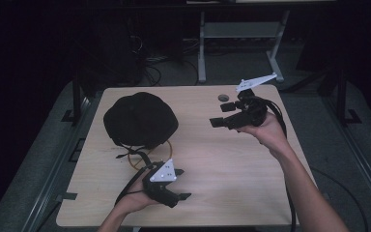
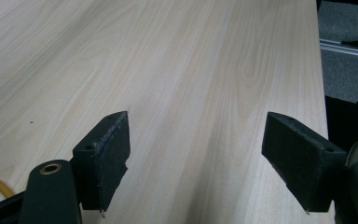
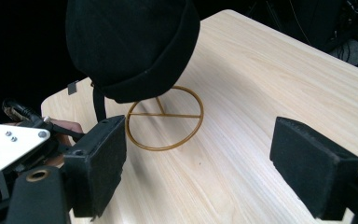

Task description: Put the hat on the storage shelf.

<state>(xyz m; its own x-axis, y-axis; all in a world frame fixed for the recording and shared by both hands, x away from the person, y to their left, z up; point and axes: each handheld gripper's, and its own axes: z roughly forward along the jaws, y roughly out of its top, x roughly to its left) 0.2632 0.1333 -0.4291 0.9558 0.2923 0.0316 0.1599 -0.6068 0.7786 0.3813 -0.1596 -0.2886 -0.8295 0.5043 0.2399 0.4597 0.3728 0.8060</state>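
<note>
Both sets of fingers stand wide apart and hold nothing. The right gripper [image 1: 222, 115] hovers above the bench [image 1: 232, 164], aimed at the black hat [image 3: 130, 46] on its gold wire stand [image 3: 164, 117] ahead. Approach the brim low and level, likely pinching fabric, not wire. The left gripper [image 1: 176, 186] rests just beside the stand.

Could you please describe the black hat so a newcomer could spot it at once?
On the wooden table, look to the far left part. The black hat sits raised on a gold wire stand with a ring base; it is the one soft, rounded, dark thing there.
</note>
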